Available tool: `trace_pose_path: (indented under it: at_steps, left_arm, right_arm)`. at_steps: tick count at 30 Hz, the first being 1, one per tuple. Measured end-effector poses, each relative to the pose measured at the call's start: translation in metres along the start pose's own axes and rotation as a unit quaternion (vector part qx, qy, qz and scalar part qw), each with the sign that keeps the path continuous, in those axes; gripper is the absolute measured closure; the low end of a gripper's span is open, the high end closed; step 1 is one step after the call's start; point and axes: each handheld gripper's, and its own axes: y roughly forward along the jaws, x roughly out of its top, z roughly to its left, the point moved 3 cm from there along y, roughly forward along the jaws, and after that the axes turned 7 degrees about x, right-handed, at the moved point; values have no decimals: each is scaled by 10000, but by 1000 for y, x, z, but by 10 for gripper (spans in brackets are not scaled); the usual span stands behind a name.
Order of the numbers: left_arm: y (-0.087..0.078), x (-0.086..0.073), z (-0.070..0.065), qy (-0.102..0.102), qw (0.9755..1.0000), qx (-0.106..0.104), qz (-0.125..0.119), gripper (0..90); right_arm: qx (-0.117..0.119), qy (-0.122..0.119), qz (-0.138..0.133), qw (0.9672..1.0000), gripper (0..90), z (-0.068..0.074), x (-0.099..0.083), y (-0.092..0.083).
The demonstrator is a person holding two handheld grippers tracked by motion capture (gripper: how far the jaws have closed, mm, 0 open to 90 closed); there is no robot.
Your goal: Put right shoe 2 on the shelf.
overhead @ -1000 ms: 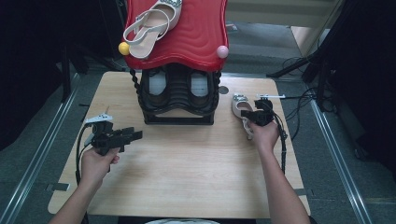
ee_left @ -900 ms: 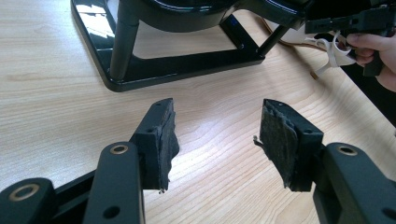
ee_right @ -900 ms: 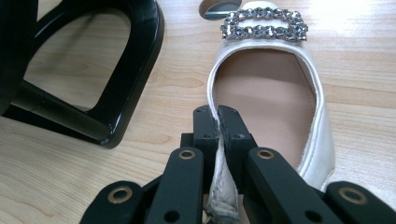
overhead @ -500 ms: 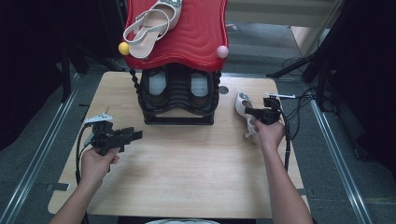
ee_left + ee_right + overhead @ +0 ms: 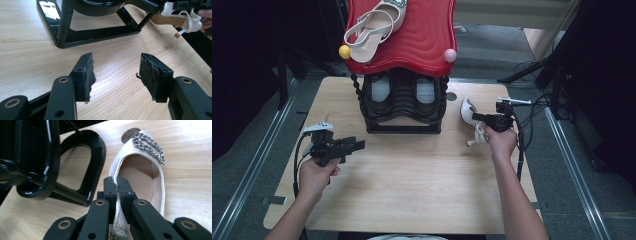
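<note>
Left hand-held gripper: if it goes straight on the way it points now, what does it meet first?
Probably the black base frame of the shoe rack; bare table lies between it and the open left hand-held gripper. Depth is hard to judge.

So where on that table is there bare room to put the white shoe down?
The wooden table is bare between the left gripper and the right gripper, in front of the black shoe rack. It is crowded by the rack, where the white shoe is held.

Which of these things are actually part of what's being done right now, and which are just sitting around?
In use:
- white sandal, pinched at its side edge by the right gripper
- matching sandal on the red top of the shoe rack

Just there:
- left gripper, open and empty
- yellow ball
- pink ball
- table
</note>
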Motion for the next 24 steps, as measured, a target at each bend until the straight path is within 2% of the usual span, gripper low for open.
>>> trace_pose_path:
  at_steps: [4,9,13,21,24]
  left_arm:
    - [1,0,-2,30,10000,-27,13,450]
    - [2,0,-2,42,10000,-46,38,450]
    - [3,0,-3,60,10000,-55,56,450]
    - [4,0,-4,49,9999,-78,64,449]
    - [4,-1,-5,120,9999,-48,90,449]
  right_arm:
    - [57,58,5,10000,887,6,7,-3]
    - [92,-44,-65,9999,887,18,22,-11]
    - [159,-8,-107,9998,887,27,35,-16]
    - [178,-193,-186,9995,887,58,69,-30]
    - [205,-198,-222,9993,887,67,80,-35]
